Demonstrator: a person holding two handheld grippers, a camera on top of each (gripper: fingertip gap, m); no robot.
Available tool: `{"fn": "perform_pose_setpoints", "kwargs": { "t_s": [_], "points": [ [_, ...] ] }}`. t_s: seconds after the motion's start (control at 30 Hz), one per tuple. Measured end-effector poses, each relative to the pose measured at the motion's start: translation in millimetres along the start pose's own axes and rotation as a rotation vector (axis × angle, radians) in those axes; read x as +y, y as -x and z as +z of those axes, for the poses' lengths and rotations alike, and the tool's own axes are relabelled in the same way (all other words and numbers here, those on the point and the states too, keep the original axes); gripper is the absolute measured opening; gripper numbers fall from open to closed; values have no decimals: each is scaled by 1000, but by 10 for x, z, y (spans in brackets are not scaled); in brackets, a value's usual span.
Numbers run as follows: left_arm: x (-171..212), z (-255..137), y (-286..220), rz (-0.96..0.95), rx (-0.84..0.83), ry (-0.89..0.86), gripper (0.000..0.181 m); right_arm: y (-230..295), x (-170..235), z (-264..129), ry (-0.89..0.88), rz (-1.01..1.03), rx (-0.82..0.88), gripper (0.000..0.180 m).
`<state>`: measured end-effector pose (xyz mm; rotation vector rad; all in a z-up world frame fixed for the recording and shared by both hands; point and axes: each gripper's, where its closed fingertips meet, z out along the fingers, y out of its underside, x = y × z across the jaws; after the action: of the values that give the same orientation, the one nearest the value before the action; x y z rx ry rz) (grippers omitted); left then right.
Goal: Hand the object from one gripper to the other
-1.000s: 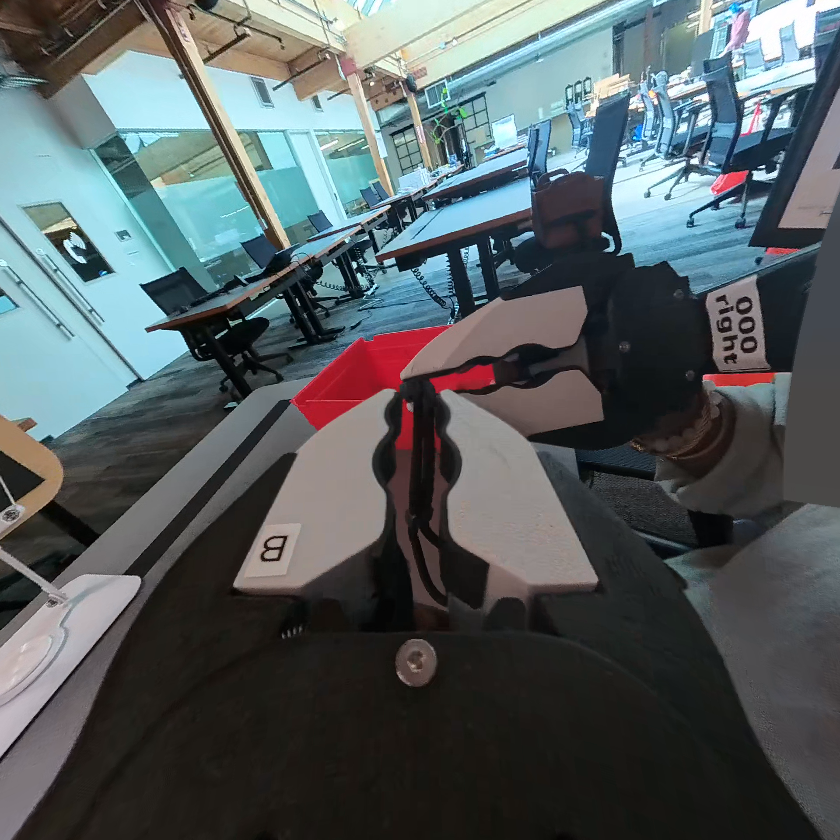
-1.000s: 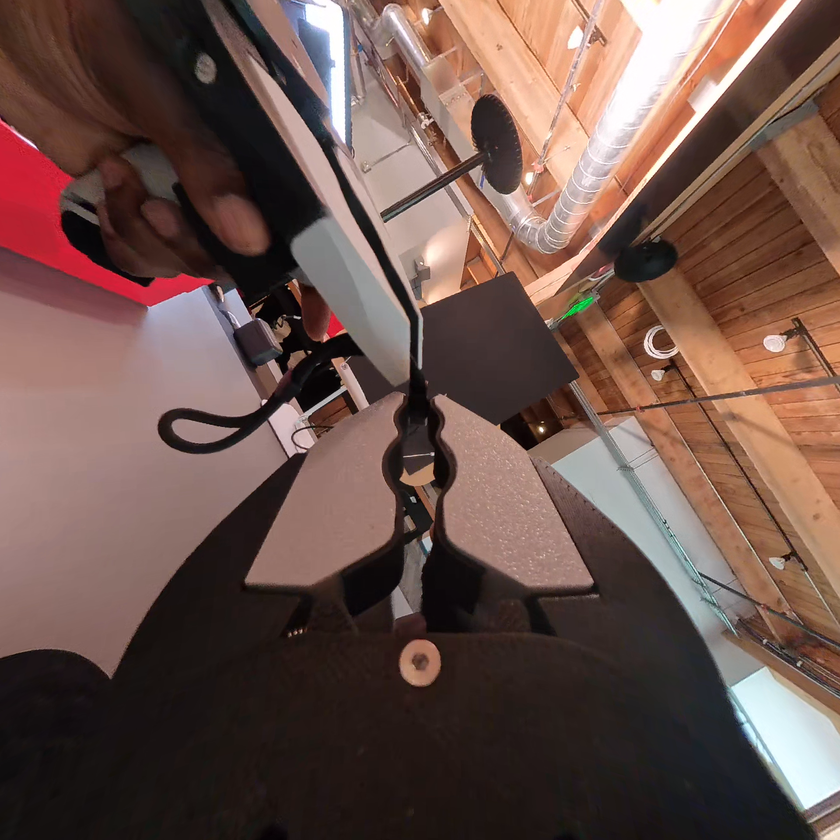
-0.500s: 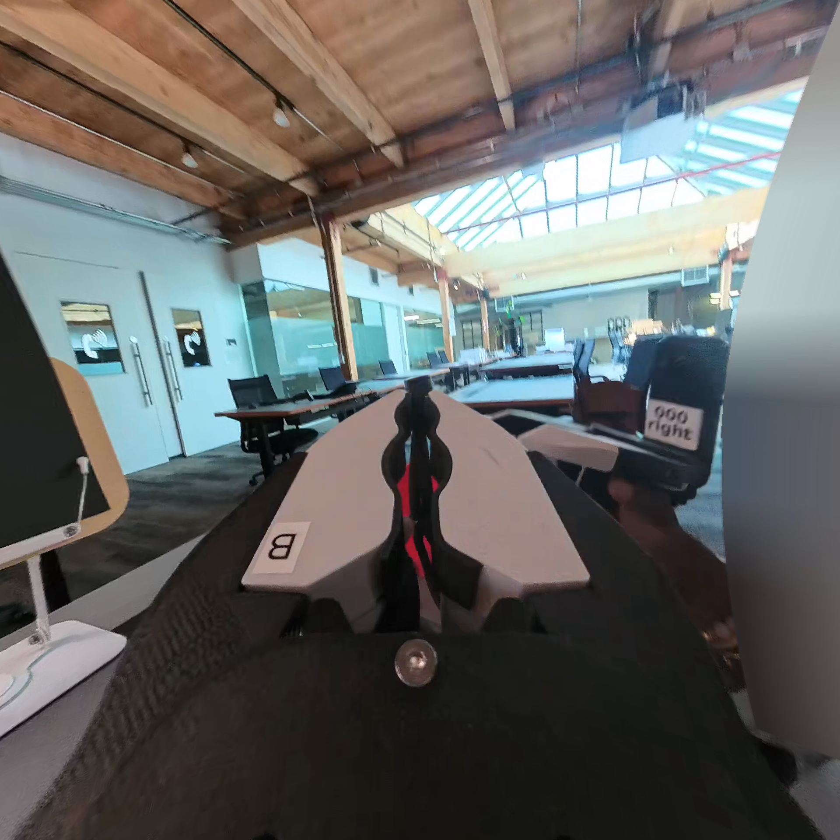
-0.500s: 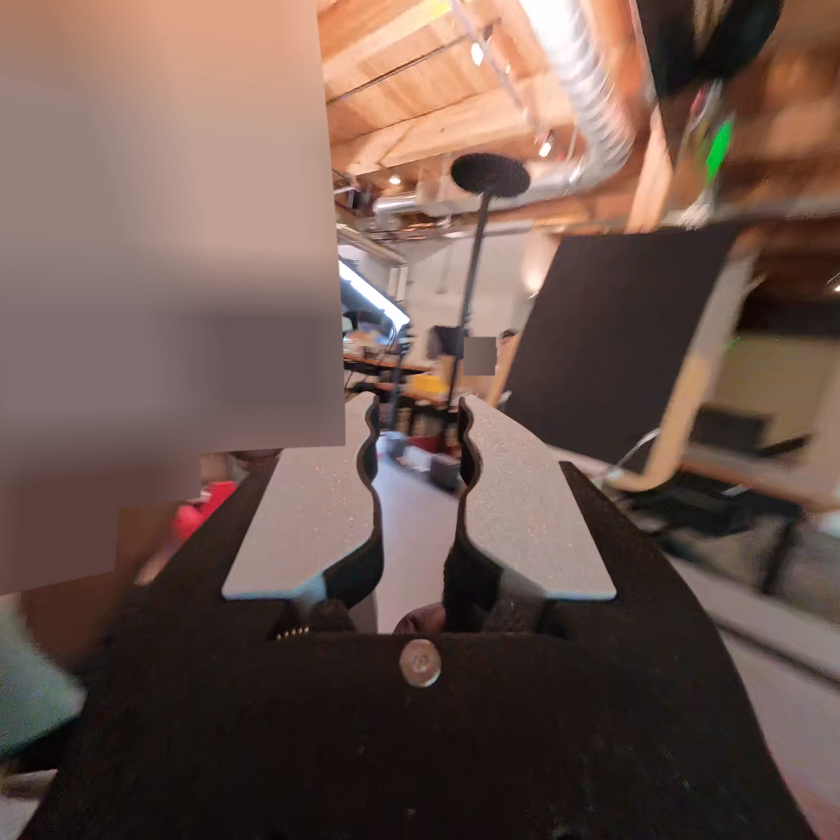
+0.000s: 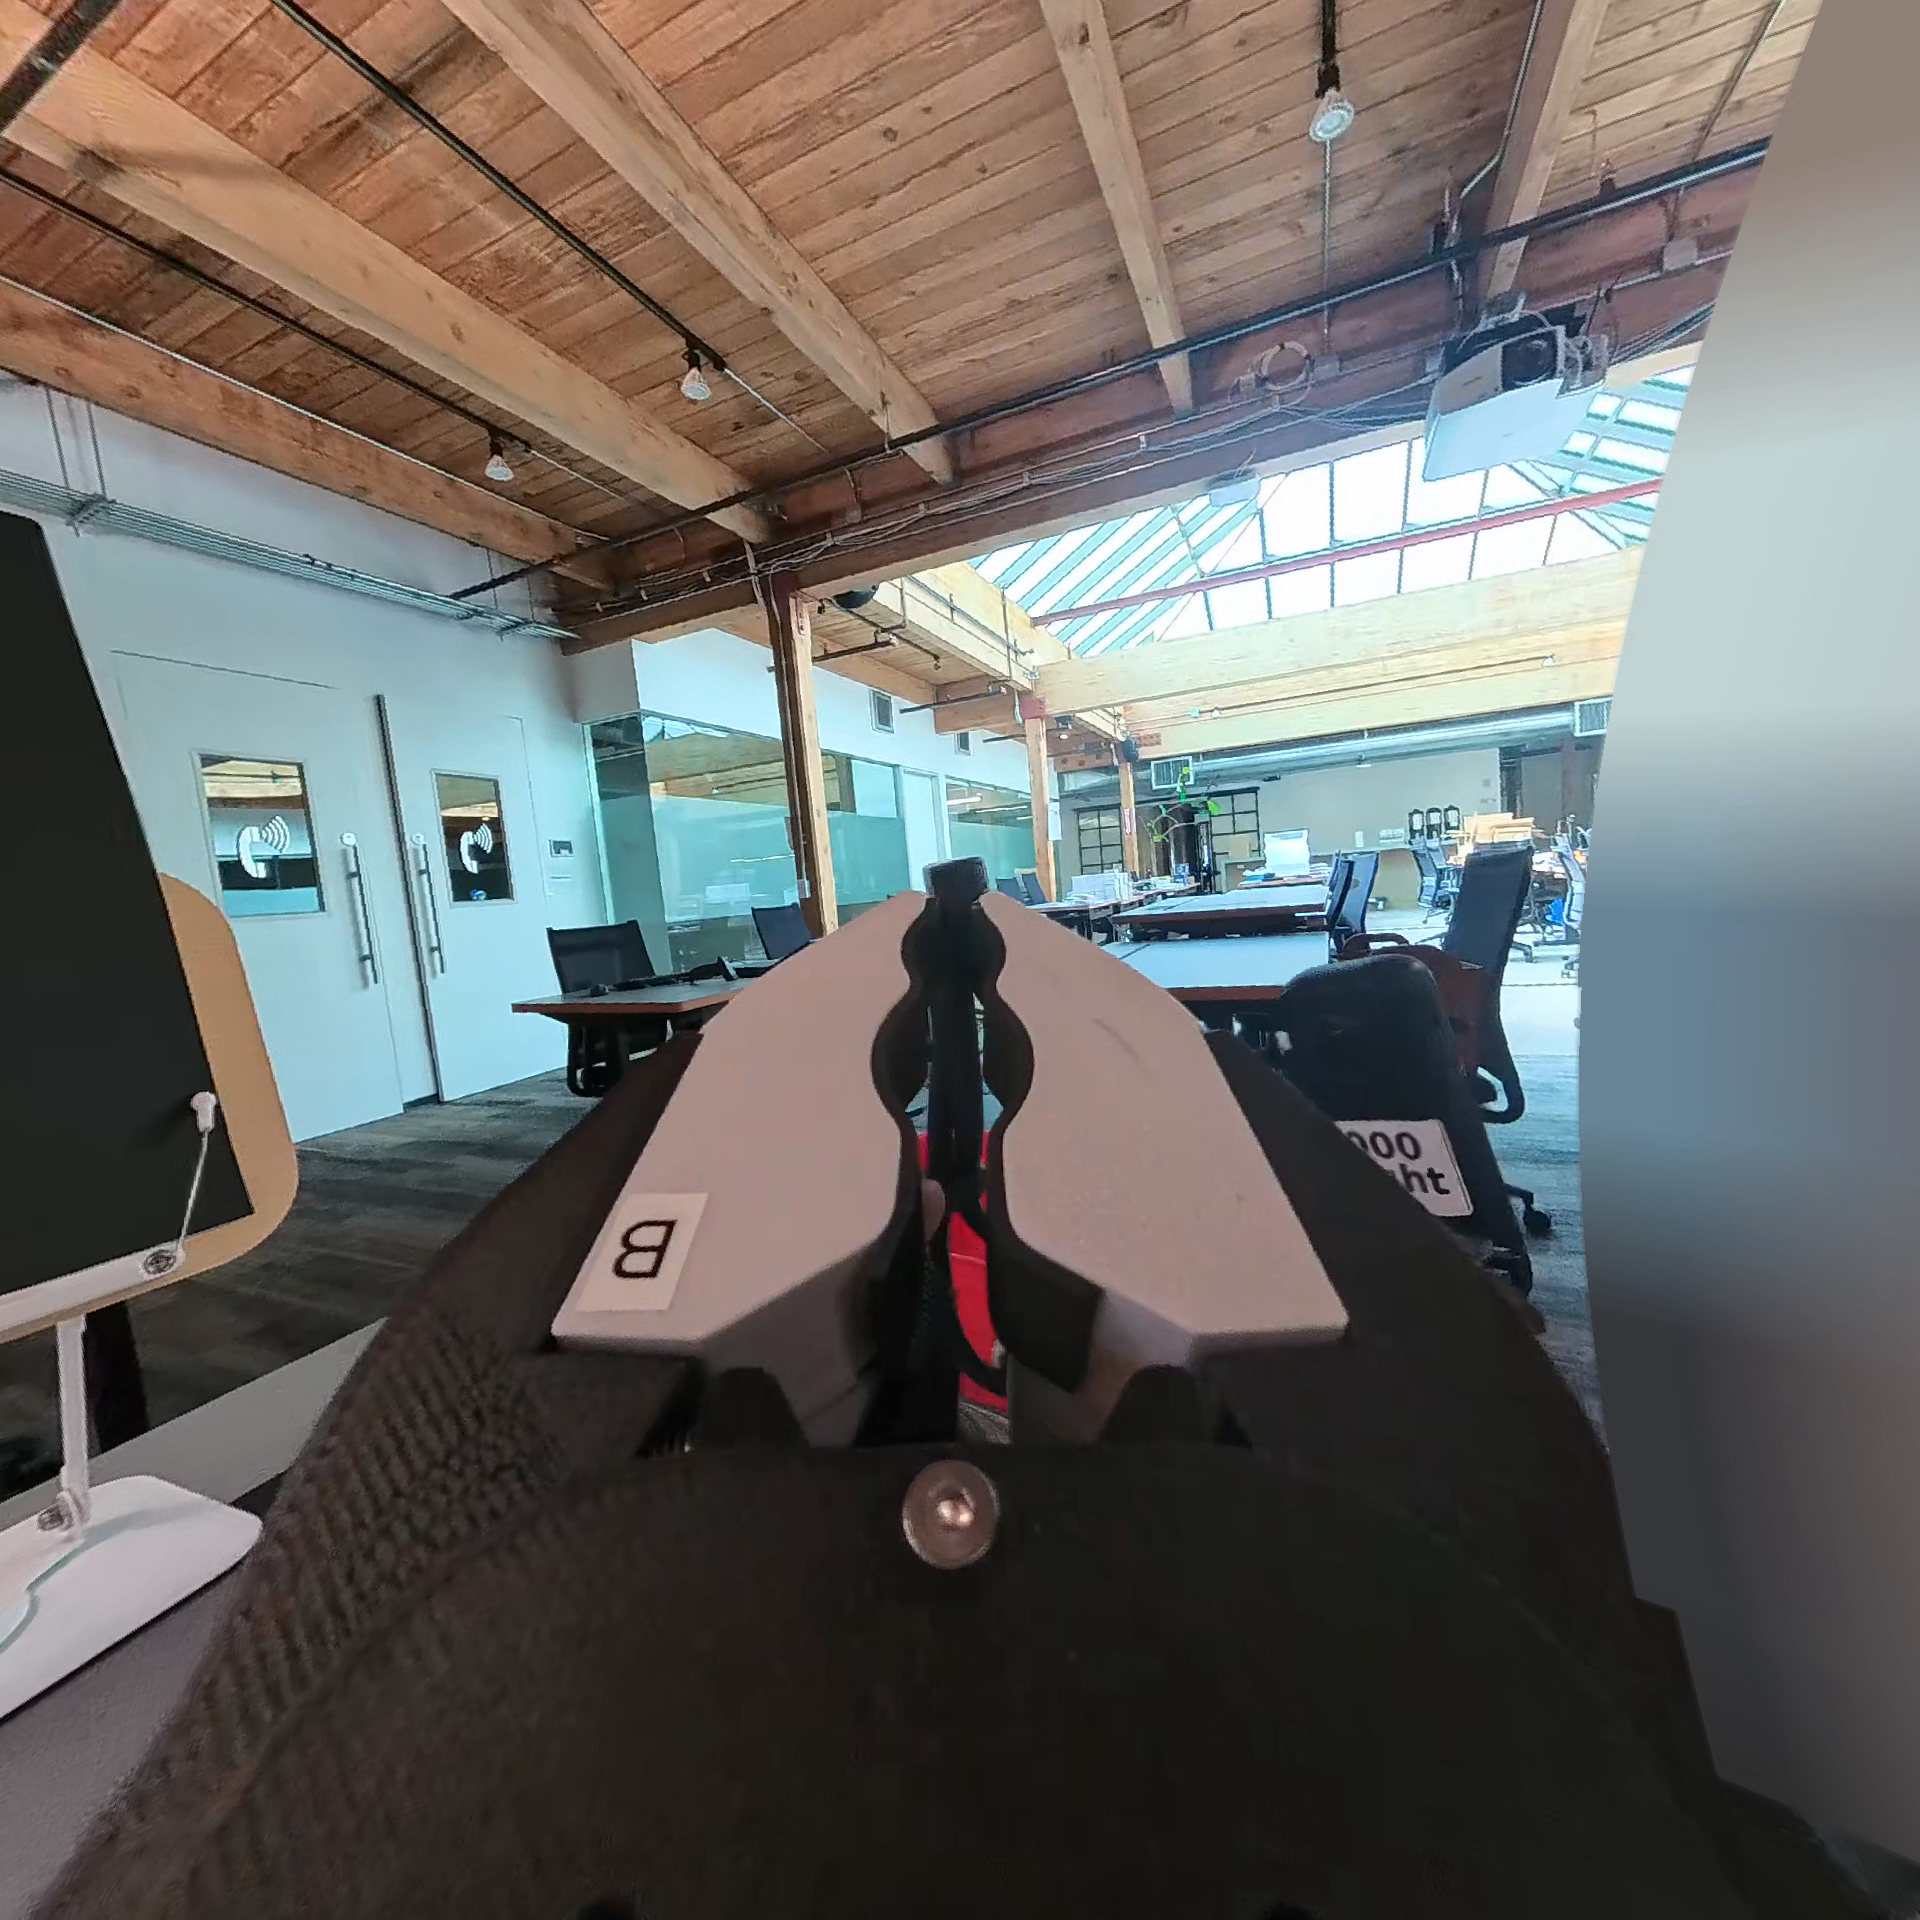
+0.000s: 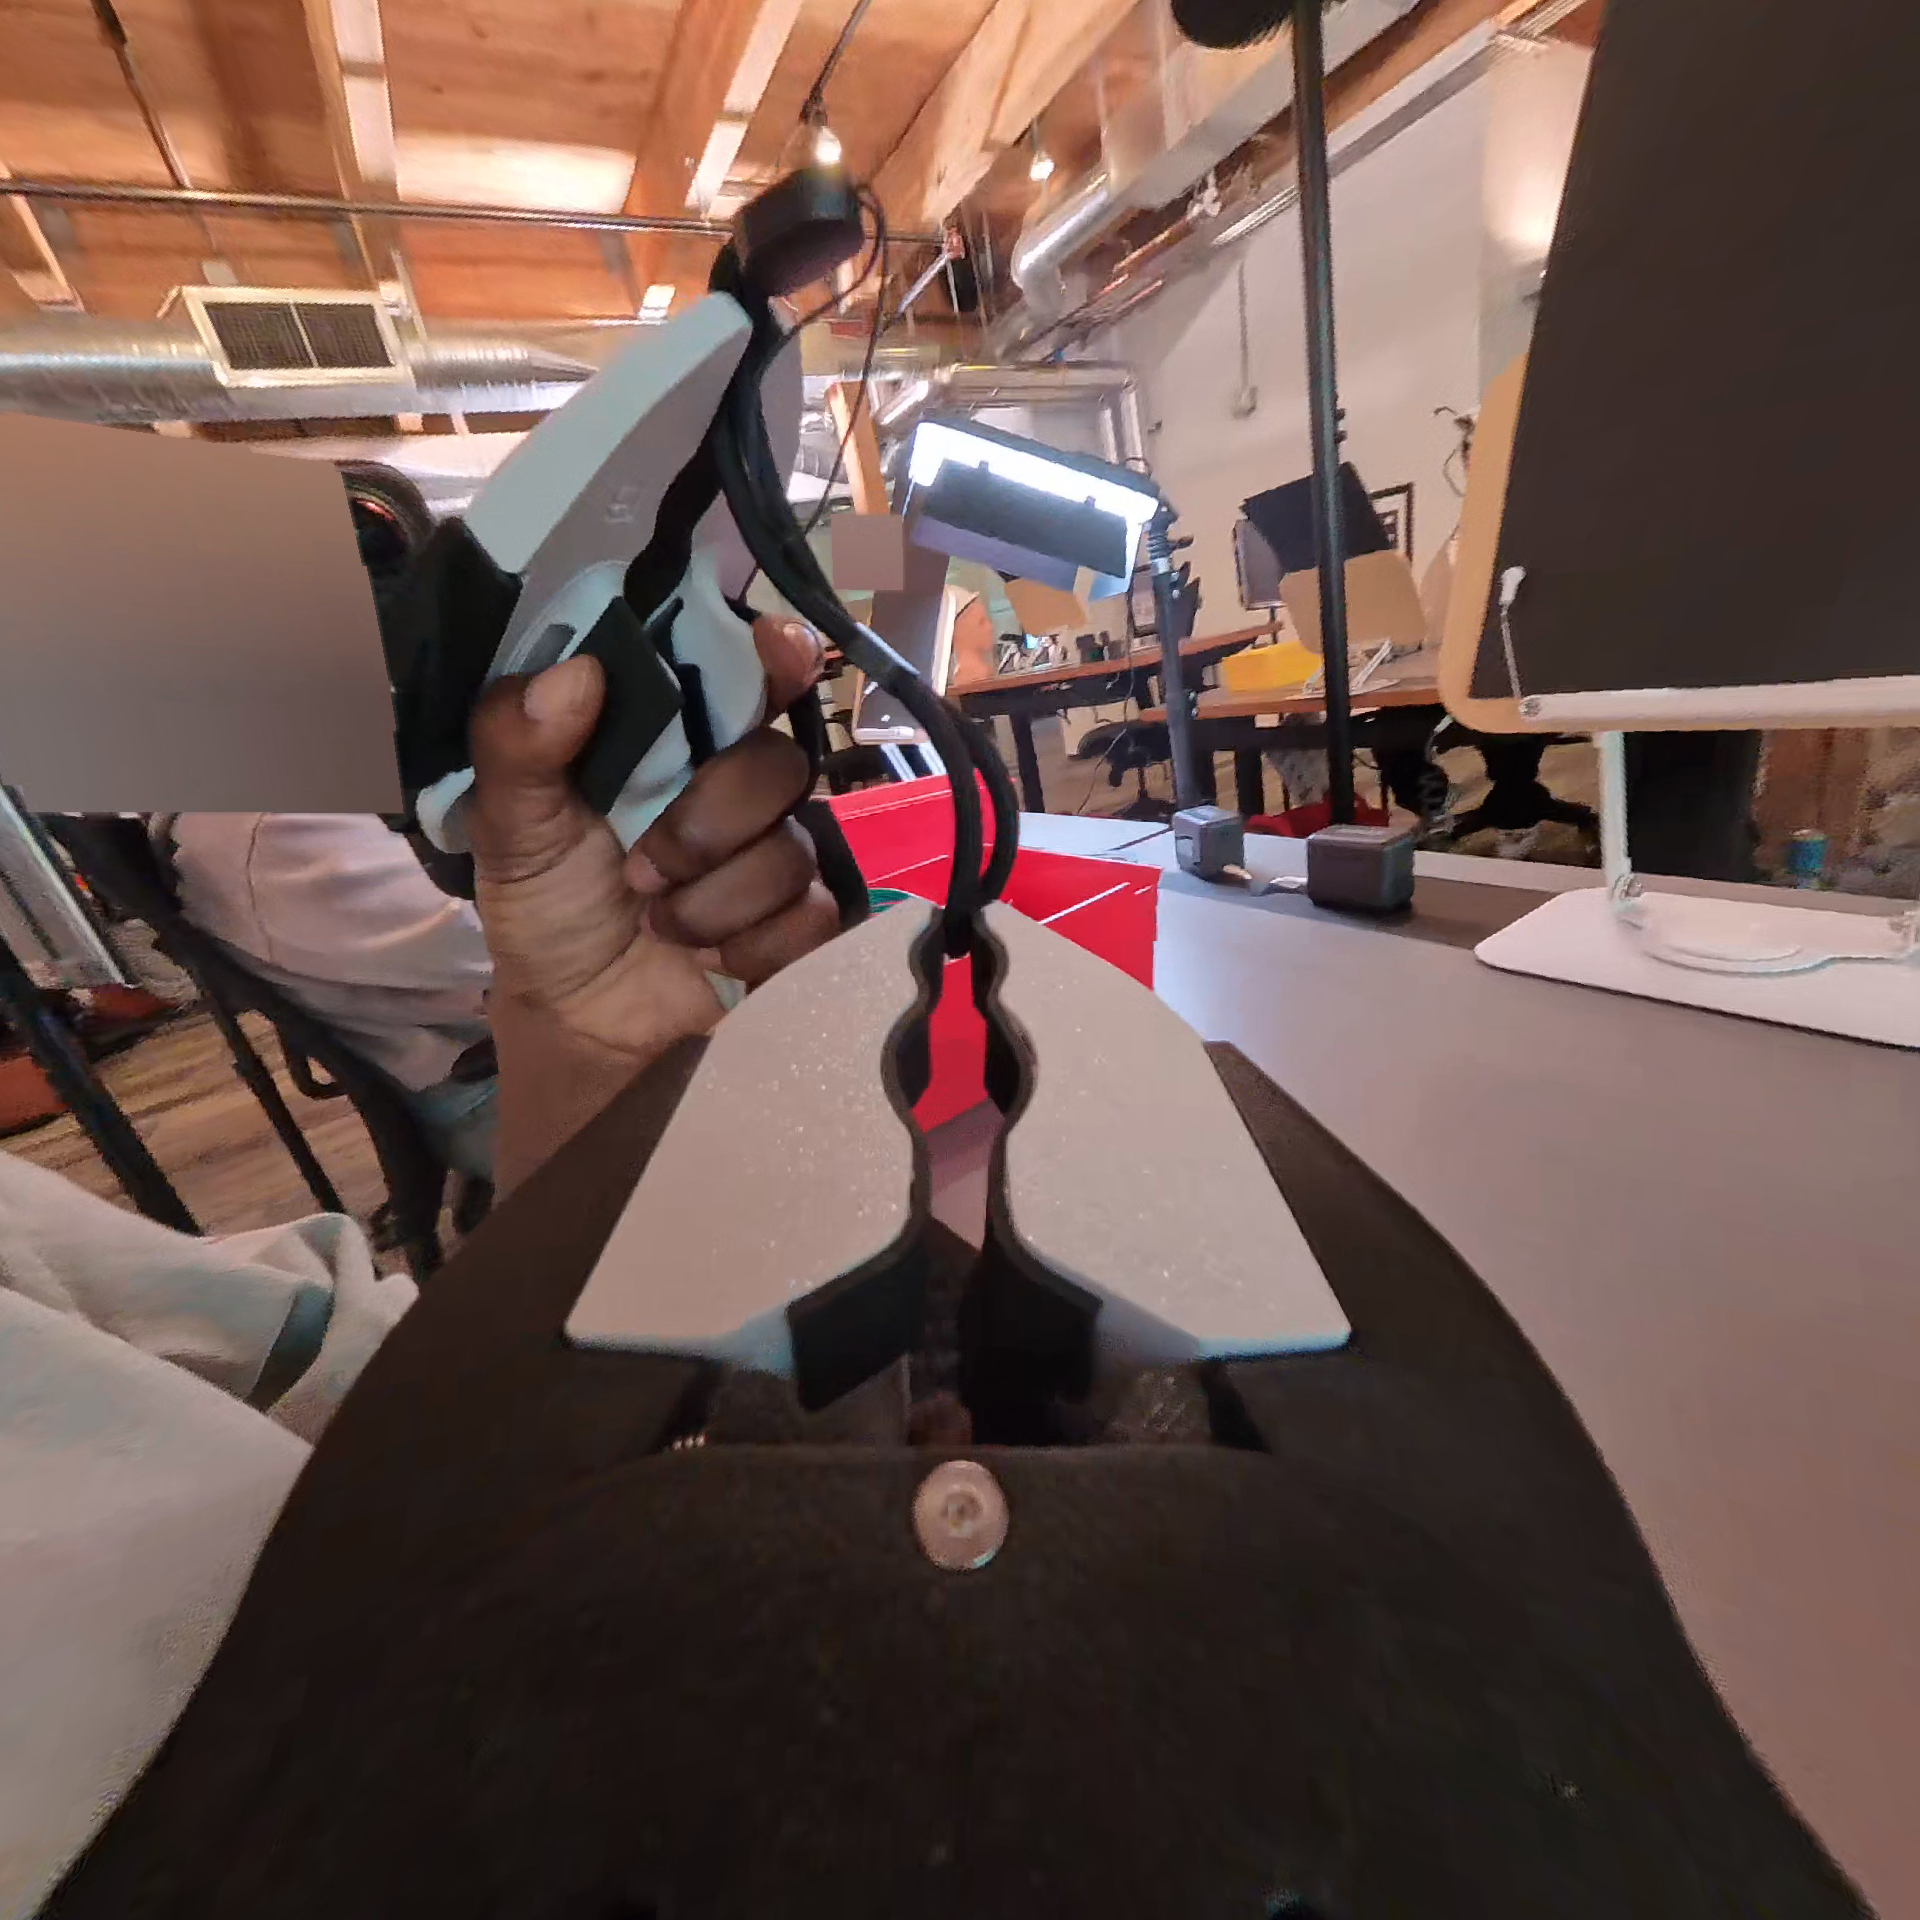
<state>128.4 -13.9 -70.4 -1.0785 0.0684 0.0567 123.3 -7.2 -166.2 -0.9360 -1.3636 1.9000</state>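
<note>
The black cable [image 6: 940, 748] hung in a loop between both tools: the left gripper [image 5: 956, 904] was pressed together on it, with the cable's plug end poking out past its tips. The right gripper [image 6: 961, 925] pinched the loop's lower bend at its tips, just in front of the red bin [image 6: 1070, 894] on the grey table [image 6: 1558, 1143].

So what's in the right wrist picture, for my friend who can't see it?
The right gripper, near the camera, pinches a loop of black cable at its fingertips. The cable runs up into the left gripper, held upright in a person's hand. Behind them, a red bin sits on a grey table.
</note>
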Motion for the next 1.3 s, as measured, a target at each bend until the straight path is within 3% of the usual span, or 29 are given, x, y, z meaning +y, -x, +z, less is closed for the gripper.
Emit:
{"fn": "perform_pose_setpoints", "kwargs": {
  "t_s": [0.1,0.2,0.3,0.37,0.47,0.63,0.77,0.93,1.07,1.13,1.3],
  "points": [
    [-63,-47,108,-31,-35,-26,9,-38,-31,-31,19,-53,19,4],
    [-204,-166,277,-62,-61,-66,38,-133,-63,-81,59,-140,71,4],
    [-419,-374,516,-101,-121,-136,46,-270,-161,-160,76,-312,170,4],
    [-521,-496,622,-100,-156,-163,45,-339,-236,-214,84,-448,245,3],
    [-441,-494,557,-45,-115,-58,42,-370,-314,-268,97,-621,325,3],
    [198,-219,132,49,65,283,42,-338,-409,-317,88,-821,398,3],
    [693,-40,-81,159,118,471,42,-255,-450,-326,72,-955,423,3],
    [810,33,-234,178,170,480,36,-173,-435,-314,80,-1065,432,3],
    [755,34,-239,180,177,443,19,-136,-415,-301,88,-1097,427,3],
    [748,24,-272,165,198,446,10,-119,-426,-301,77,-1101,426,3],
    [646,41,-228,138,175,386,8,-83,-540,-337,-19,-1030,432,7]
  ]
}}
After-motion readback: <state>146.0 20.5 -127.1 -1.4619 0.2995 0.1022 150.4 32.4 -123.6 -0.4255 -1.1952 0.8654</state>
